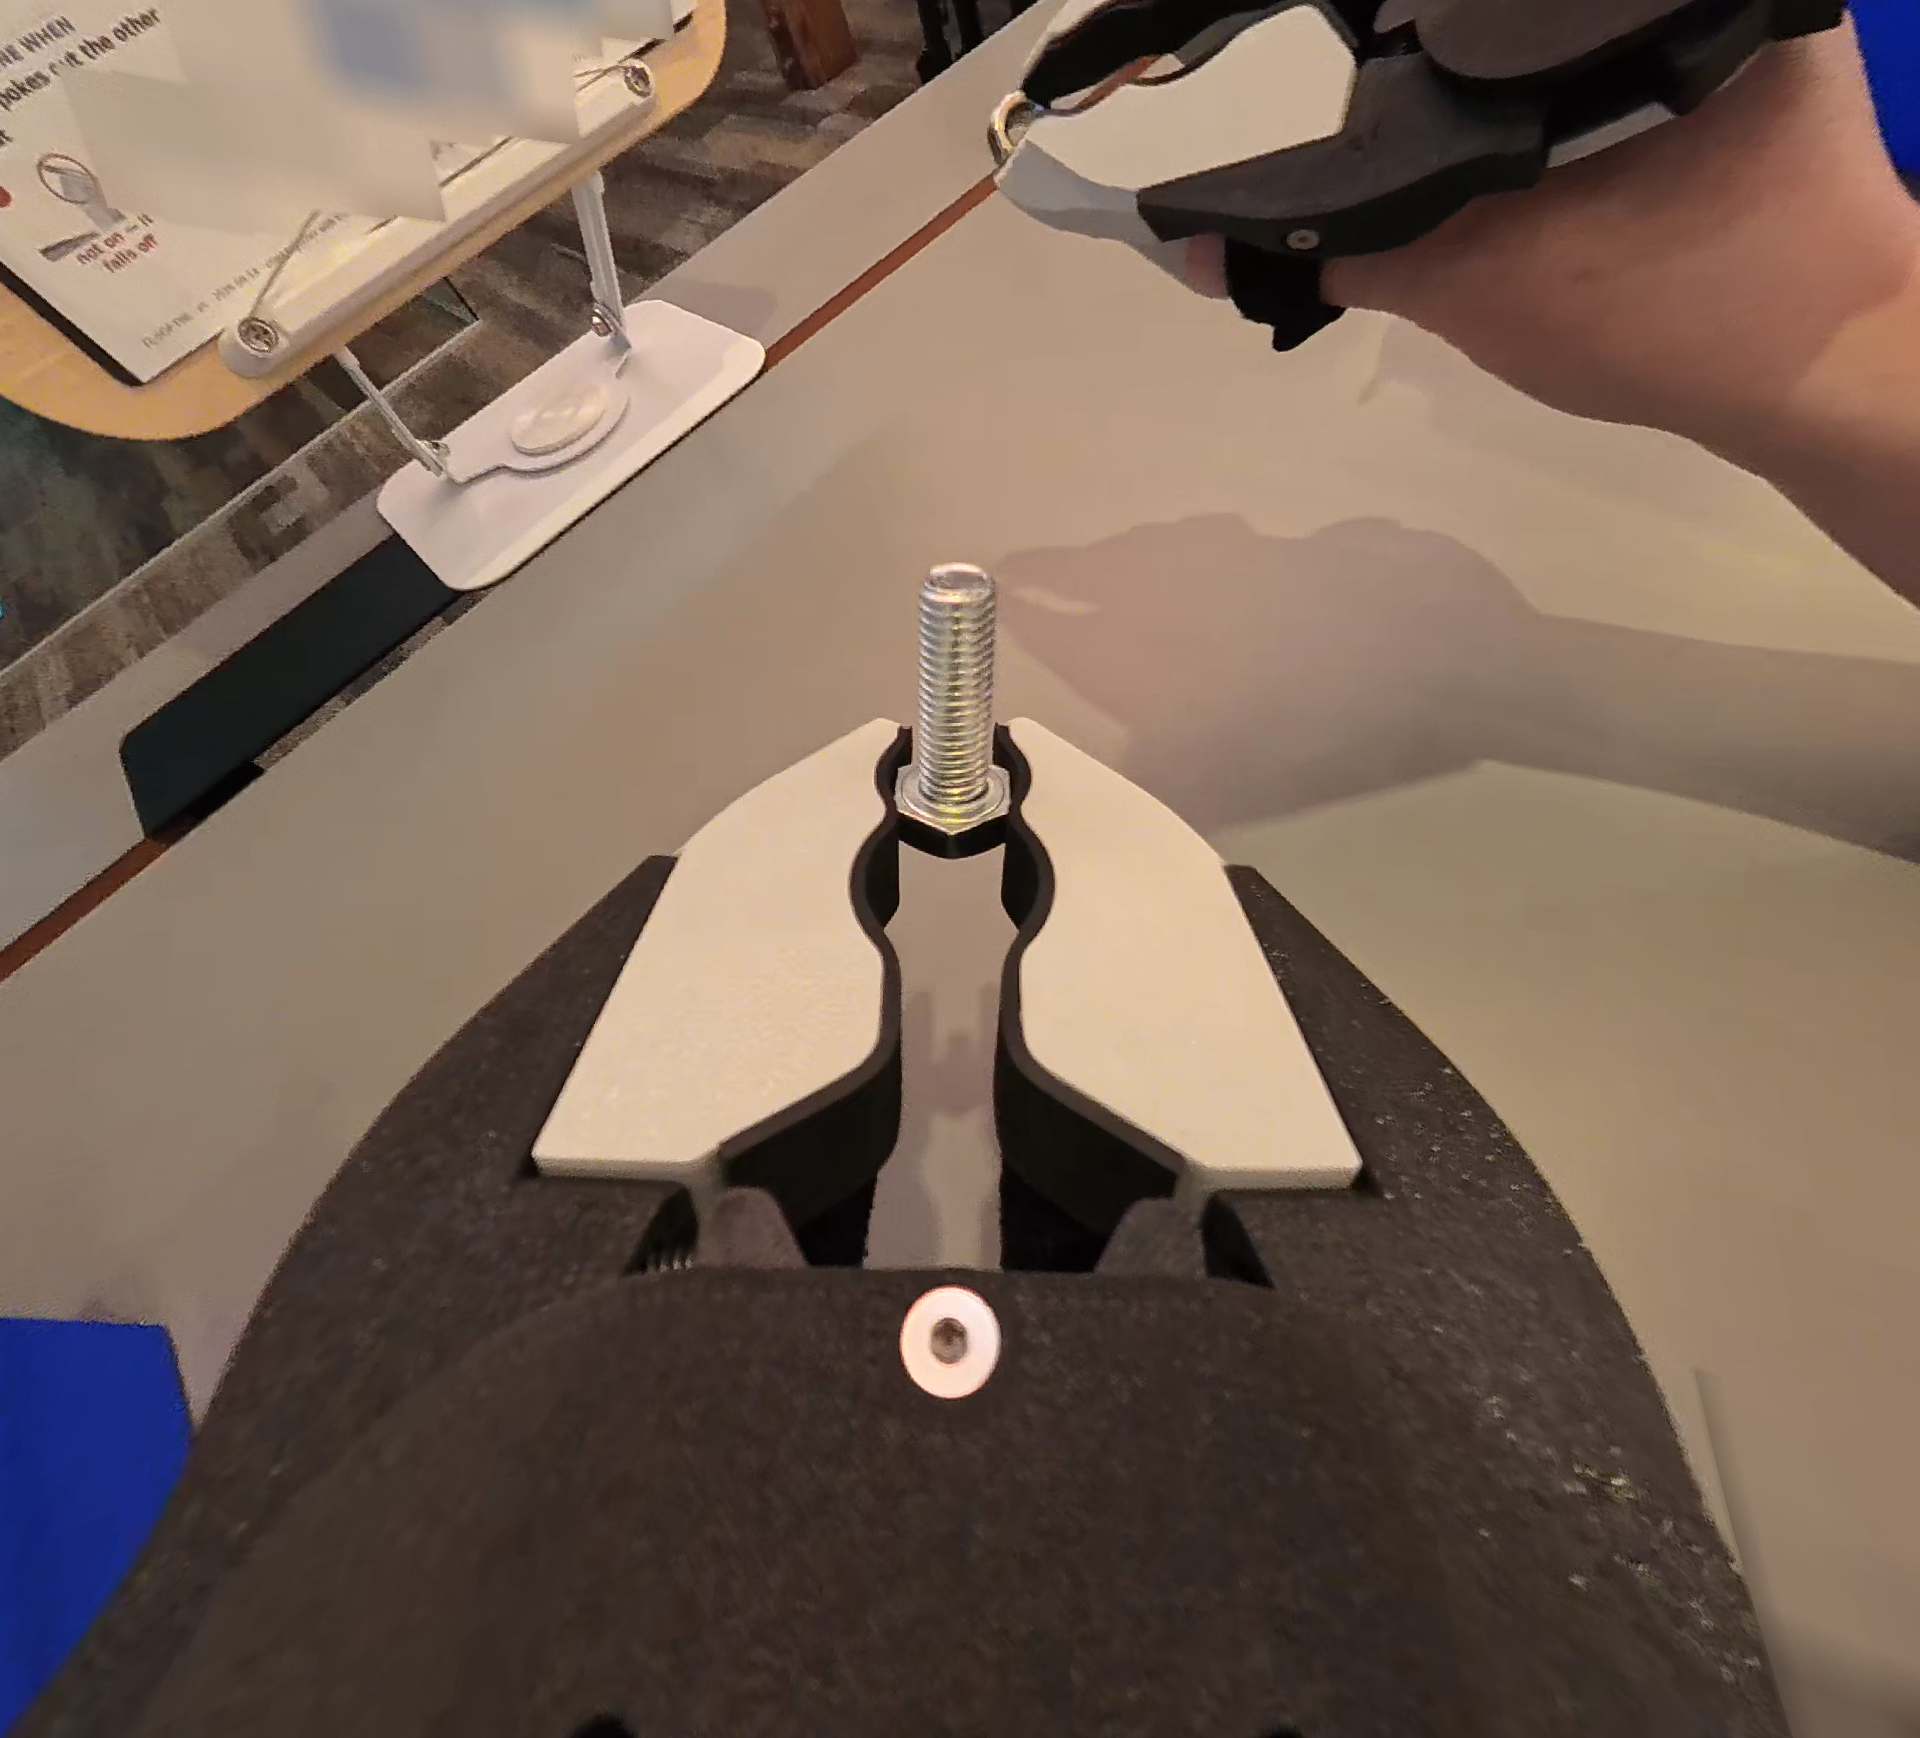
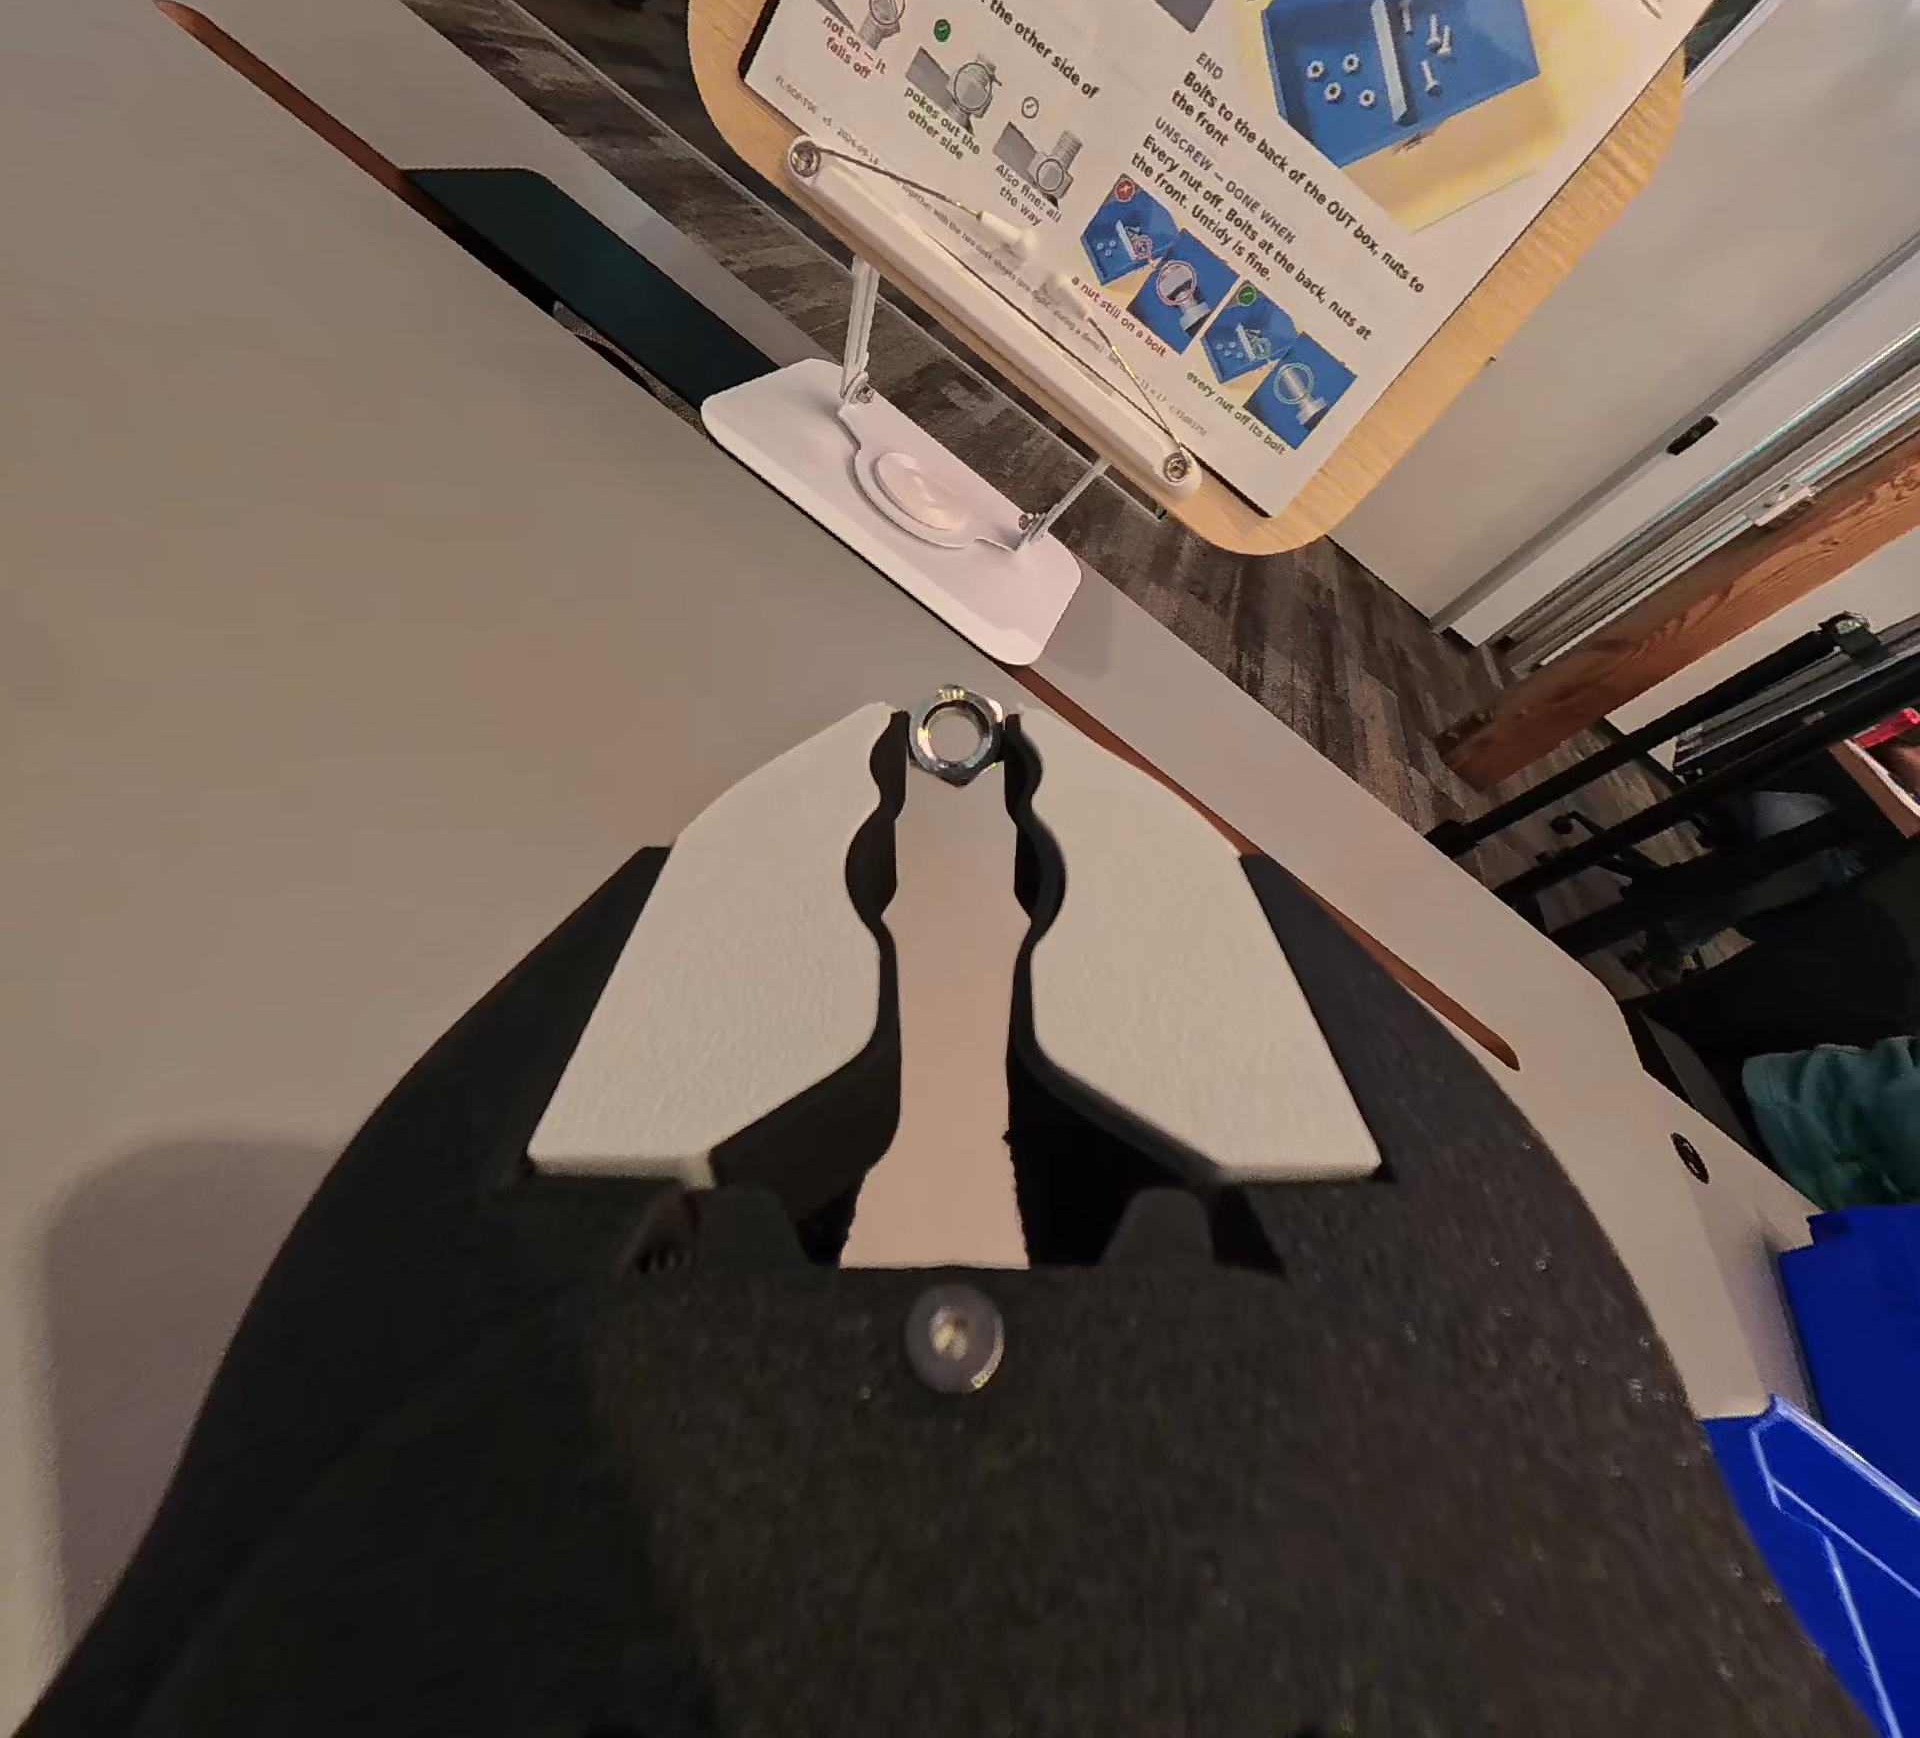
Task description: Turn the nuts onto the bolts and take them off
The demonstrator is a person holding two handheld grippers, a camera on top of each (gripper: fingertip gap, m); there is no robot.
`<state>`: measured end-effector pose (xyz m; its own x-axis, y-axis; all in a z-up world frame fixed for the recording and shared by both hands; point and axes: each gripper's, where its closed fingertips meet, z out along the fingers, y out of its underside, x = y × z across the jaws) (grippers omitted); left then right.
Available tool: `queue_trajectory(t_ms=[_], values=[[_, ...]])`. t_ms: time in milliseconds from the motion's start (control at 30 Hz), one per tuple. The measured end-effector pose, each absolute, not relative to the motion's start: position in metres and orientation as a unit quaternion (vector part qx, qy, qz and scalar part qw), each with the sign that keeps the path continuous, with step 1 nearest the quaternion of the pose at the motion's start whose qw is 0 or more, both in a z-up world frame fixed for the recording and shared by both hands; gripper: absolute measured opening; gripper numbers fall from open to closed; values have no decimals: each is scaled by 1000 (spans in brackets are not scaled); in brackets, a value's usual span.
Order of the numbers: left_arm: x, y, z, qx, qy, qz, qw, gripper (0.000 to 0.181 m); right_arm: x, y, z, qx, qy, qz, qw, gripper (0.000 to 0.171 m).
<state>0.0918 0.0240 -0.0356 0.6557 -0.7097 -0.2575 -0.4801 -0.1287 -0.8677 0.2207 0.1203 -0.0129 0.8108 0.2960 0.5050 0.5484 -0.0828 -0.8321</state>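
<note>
Two small steel parts were held apart above the table [image 1: 1351, 1013]; the bolt [image 1: 954, 686] was clamped by its head in the left gripper [image 1: 951, 795], thread pointing away; the nut [image 2: 954, 741] was pinched by its flats at the right gripper [image 2: 954, 753] tips. Both were judged stiff, light and slippery; the flats seemed the safest hold.
</note>
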Motion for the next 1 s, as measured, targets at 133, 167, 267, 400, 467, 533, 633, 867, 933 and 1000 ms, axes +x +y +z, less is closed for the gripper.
queue_trajectory(t_ms=[133,167,267,400,467,533,633,867,933,1000], values=[[96,37,-31,-747,388,-95,532,14,225,121,-13,-731,-292,-102,608,18],[96,42,-30,-749,383,-86,534,15,226,121,-13,-732,-293,-101,606,17],[95,58,-25,-755,364,-61,542,14,232,121,-13,-736,-295,-99,602,18],[95,73,-22,-763,335,-49,550,14,241,121,-10,-737,-297,-93,600,17],[95,79,-23,-768,327,-42,549,14,246,119,-6,-736,-297,-93,601,17],[98,83,-25,-770,324,-43,548,15,249,117,-3,-737,-294,-82,603,17],[103,90,-27,-771,325,-42,547,14,248,114,3,-736,-297,-53,606,17],[122,109,-24,-764,334,-59,549,14,232,109,19,-721,-347,22,599,17],[129,116,-21,-756,344,-70,552,14,222,104,29,-709,-369,66,598,17],[137,121,-16,-746,356,-83,557,14,216,100,42,-697,-386,108,594,17]])
